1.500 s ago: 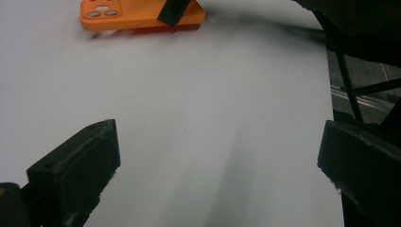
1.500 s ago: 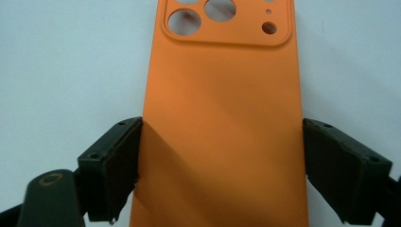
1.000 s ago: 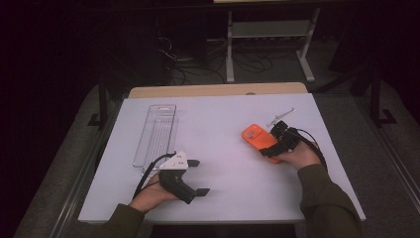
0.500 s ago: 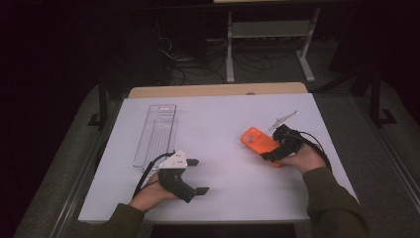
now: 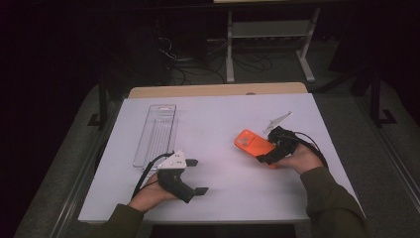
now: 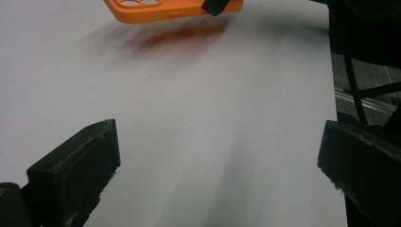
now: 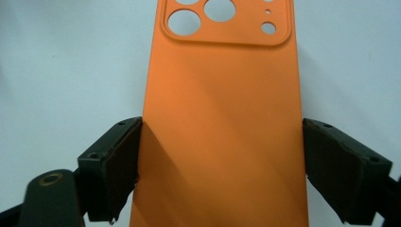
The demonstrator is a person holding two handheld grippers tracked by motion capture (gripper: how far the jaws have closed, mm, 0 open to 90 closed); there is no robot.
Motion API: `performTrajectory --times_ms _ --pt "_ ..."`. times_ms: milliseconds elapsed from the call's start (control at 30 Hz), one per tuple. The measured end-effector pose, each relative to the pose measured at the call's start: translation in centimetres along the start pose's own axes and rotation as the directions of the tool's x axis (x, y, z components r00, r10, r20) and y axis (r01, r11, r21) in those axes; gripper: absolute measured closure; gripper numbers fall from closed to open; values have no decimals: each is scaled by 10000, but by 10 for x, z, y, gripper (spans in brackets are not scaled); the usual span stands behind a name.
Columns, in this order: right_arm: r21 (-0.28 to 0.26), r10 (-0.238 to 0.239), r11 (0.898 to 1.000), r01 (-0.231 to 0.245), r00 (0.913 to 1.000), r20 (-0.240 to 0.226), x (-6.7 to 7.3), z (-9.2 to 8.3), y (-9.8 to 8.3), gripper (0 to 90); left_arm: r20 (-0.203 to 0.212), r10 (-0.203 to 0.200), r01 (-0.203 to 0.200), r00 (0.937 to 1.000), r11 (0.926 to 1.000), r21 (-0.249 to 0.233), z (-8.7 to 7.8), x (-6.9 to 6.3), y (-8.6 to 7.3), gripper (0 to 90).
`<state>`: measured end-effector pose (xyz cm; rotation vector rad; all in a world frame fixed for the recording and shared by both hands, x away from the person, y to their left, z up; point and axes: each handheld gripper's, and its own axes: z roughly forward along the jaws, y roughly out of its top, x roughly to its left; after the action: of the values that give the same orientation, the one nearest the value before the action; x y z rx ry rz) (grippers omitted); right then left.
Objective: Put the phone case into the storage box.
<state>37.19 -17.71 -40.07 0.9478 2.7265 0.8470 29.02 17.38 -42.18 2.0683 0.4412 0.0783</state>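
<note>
A dark room with cables and a metal stand on the floor surrounds a white table [image 5: 218, 124], seen from above in the high view. At about 10 o'clock from the table's middle lies a clear plastic tray [image 5: 156, 134], its long axis running from 6 to 12 o'clock. At 3 o'clock from the middle, the right gripper [image 5: 265, 157] clasps an orange phone case [image 5: 251, 141], which points away from it toward 10 o'clock. At 7 o'clock, the left gripper [image 5: 198, 176] rests near the table's front edge, jaws apart with nothing between them, aimed toward 3 o'clock; the tray lies just beyond it, at about 11 o'clock.

In the left gripper view, the two black jaws stand wide over bare white tabletop. The orange case [image 6: 165, 9] sits at 12 o'clock, well apart, its shadow suggesting that it is lifted slightly off the surface.

In the right gripper view, the case [image 7: 222, 118] runs straight up from 6 to 12 o'clock, with its camera cut-outs at the far end. The jaws press its two long edges near the lower end, so the grip spans its width.

The right hand has the case; the left hand is much nearer the tray. From the case, the tray lies toward 9 o'clock, so any placing there would likely mean carrying the case leftward and turning it to lie along the tray.
</note>
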Motion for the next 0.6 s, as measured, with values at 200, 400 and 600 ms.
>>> performTrajectory --times_ms 200,400,600 --pt "-1 -309 9995 309 9993 -213 6 -1 3 154 12 -2 2 10000 10000 19 0 0 0 0" --pt "49 -748 9972 749 9970 -197 9 -2 5 154 16 8 -8 10000 10000 27 0 0 0 0" --pt "0 -1135 9935 1135 9933 -237 11 -3 7 154 46 27 -27 10000 10000 33 1 -1 0 0"
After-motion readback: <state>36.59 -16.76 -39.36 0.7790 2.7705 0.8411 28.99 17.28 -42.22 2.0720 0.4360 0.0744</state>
